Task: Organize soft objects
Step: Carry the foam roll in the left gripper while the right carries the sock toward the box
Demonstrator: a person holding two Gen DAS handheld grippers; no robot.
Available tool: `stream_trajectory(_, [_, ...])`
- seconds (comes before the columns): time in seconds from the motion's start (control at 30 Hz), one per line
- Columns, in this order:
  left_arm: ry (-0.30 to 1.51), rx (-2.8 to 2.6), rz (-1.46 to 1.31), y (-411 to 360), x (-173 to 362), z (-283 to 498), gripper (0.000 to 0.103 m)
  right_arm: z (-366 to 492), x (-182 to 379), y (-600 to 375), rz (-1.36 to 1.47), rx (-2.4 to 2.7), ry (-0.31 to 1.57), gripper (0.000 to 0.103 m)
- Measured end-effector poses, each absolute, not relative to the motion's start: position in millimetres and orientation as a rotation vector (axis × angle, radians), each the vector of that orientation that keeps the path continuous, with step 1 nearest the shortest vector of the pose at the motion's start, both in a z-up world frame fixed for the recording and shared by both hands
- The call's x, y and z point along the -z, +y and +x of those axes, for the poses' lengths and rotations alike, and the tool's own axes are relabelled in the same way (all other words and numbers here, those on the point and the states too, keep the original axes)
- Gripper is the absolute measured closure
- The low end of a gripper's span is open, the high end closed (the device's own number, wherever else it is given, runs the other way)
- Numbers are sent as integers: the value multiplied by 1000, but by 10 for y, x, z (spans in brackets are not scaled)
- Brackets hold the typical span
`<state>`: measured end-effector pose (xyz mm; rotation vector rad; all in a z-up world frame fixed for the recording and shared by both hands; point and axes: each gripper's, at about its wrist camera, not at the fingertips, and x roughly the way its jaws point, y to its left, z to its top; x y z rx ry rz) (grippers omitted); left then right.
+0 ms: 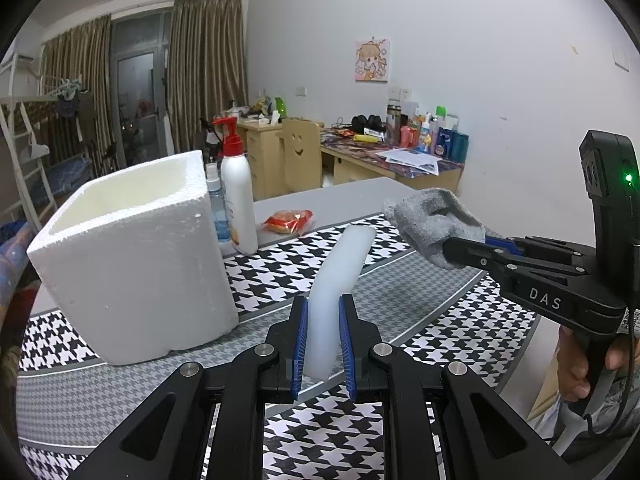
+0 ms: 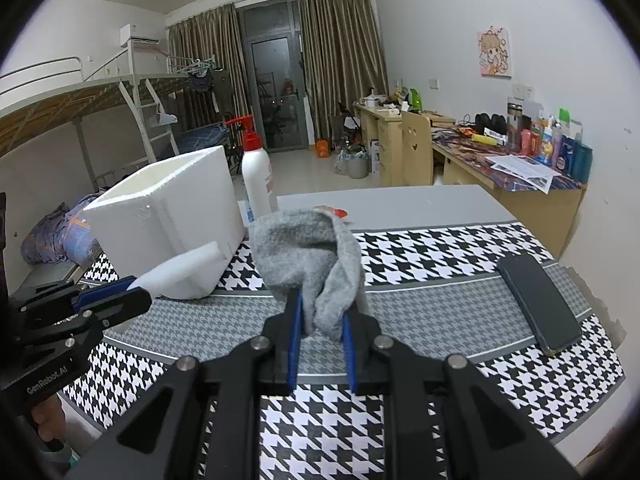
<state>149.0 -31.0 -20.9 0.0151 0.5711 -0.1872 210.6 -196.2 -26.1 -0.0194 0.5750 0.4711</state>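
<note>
My left gripper [image 1: 323,308] is shut on a white foam strip [image 1: 340,276] that sticks up and forward between its blue pads, held above the houndstooth cloth. My right gripper [image 2: 320,312] is shut on a crumpled grey sock [image 2: 308,252], also lifted off the table. In the left wrist view the right gripper [image 1: 452,250] comes in from the right with the grey sock [image 1: 432,220] bunched at its tip. In the right wrist view the left gripper [image 2: 136,292] shows at the left with the foam strip [image 2: 180,272]. An open white foam box [image 1: 132,256] stands at the left.
A white pump bottle [image 1: 238,196] with a red top and a small spray bottle [image 1: 216,208] stand behind the box. A red snack packet [image 1: 288,222] lies further back. A dark phone [image 2: 538,304] lies on the cloth [image 2: 440,256] at the right. A person's hand [image 1: 580,364] grips the right handle.
</note>
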Motion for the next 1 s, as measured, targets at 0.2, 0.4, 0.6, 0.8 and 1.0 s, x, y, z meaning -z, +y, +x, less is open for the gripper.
stream_trajectory(0.2, [560, 182, 12, -246, 153, 1508, 86, 2097, 229, -1889, -23, -479, 567, 81])
stream_trajectory(0.4, [538, 177, 14, -162, 52, 1491, 86, 2086, 185, -1818, -29, -490, 555, 81])
stream_trajectory(0.6, [518, 172, 22, -124, -46, 1492, 86, 2078, 94, -1746, -30, -502, 536, 81])
stream_trajectory(0.8, [511, 161, 26, -85, -73, 1495, 86, 2065, 37, -1668, -49, -509, 522, 81])
stream_trajectory(1.0, [502, 157, 27, -12, -147, 1494, 86, 2061, -4, -1620, -54, -511, 516, 81])
